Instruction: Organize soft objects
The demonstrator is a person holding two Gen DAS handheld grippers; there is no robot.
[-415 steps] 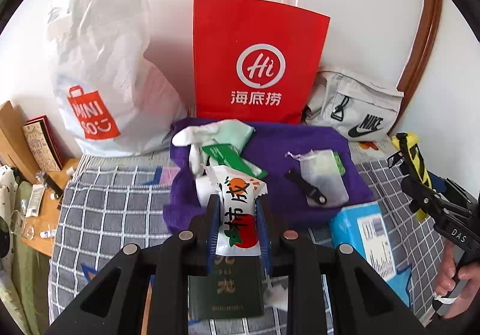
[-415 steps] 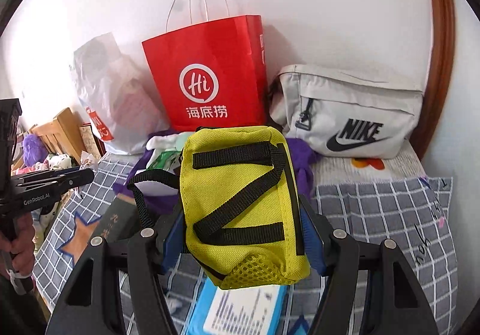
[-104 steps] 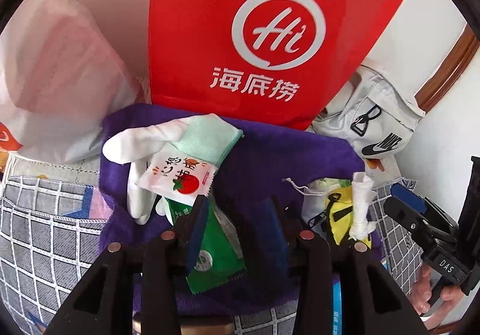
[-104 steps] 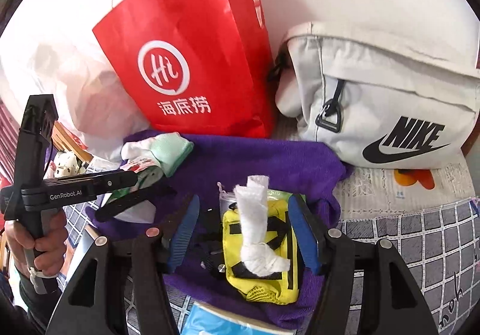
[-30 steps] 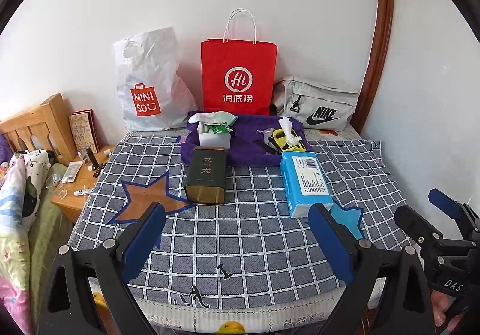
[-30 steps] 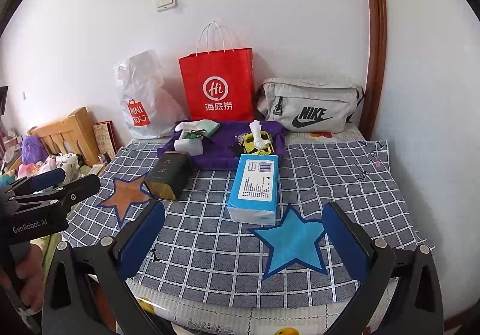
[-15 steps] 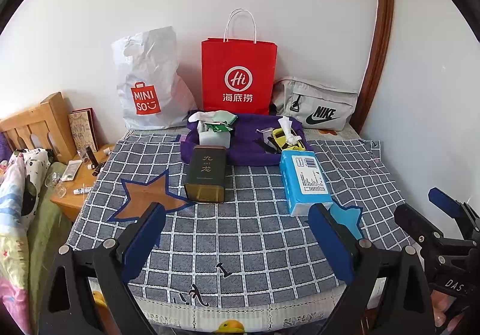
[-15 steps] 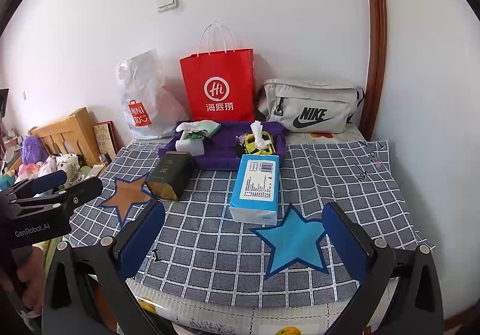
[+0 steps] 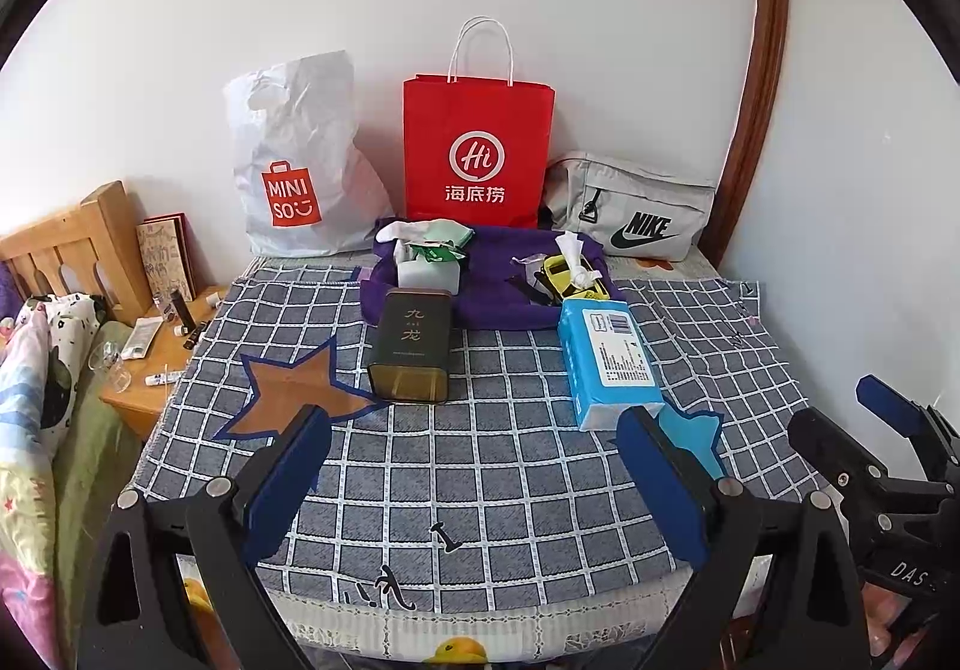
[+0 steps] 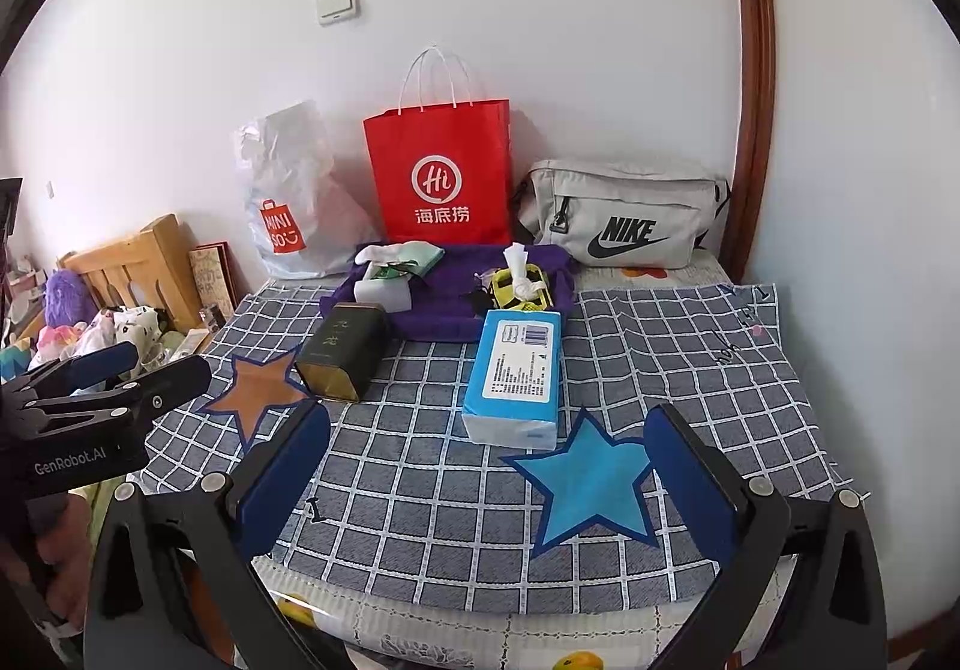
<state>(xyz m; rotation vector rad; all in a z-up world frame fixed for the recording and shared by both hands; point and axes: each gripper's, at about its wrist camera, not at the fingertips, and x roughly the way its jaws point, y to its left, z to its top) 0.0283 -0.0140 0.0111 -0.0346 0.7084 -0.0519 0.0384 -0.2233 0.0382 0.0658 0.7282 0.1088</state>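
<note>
1. A bed against a white wall carries a grey checked cloth (image 9: 480, 466) with an orange and a blue star sewn on. At its far edge a purple towel (image 9: 492, 280) lies below a red paper bag (image 9: 478, 153), a white plastic bag (image 9: 300, 159) and a grey sling bag (image 9: 630, 208).
2. The soft things sit on the purple towel: a white glove and pale green cloth (image 9: 432, 235) at its left end, a yellow pouch (image 9: 567, 277) with a knotted white rag on top at its right end.
3. The left gripper (image 9: 474, 466) and right gripper (image 10: 489, 463) both hover at the near edge of the bed, jaws spread wide, gripping nothing.
4. A dark tea tin (image 9: 414, 346) and a blue tissue pack (image 9: 606, 358) lie on the checked cloth just in front of the towel. Any further reach toward the towel passes over them and could knock the tin or drag the pack.
5. The rag only rests on the pouch, so I judge a nudge could topple it.
6. Compared with a few seconds ago, both grippers have pulled far back from the towel and opened wider; over the last second the view barely changes.
</note>
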